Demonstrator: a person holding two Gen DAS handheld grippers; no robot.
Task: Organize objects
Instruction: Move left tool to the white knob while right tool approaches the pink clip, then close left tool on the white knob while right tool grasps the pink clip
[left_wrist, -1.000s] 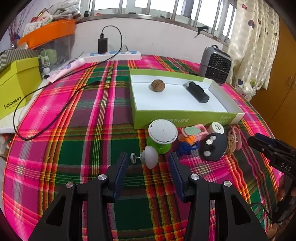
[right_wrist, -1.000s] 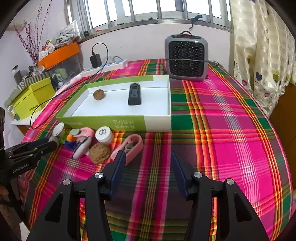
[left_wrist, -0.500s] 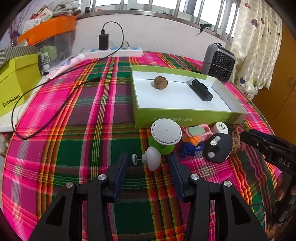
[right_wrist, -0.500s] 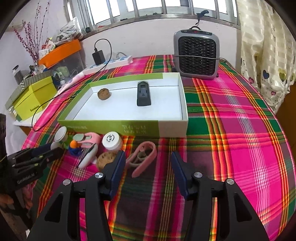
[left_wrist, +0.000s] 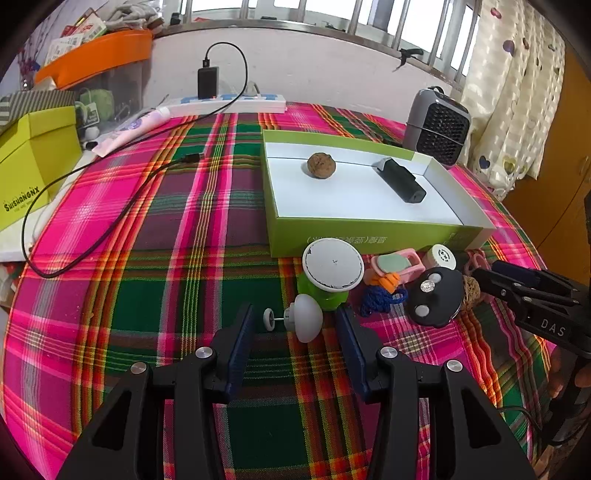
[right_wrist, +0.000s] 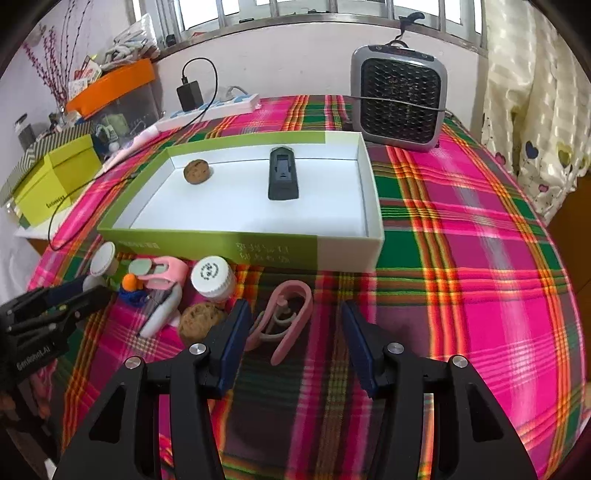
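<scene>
While seemingly ungripped, knob between fingers

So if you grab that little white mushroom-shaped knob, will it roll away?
Probably a bit. The white knob lies on its side with a rounded cap, so a nudge could make it swing round on the cloth. Its thin metal pin looks stiff, and it seems light. The left hand-held gripper stands open around it, so closing squarely should trap it.

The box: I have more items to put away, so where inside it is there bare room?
The box is bare along its near wall and in its right corner beside the black device. The walnut sits far left. The tablecloth right of the box is also free; the front left is crowded.
</scene>
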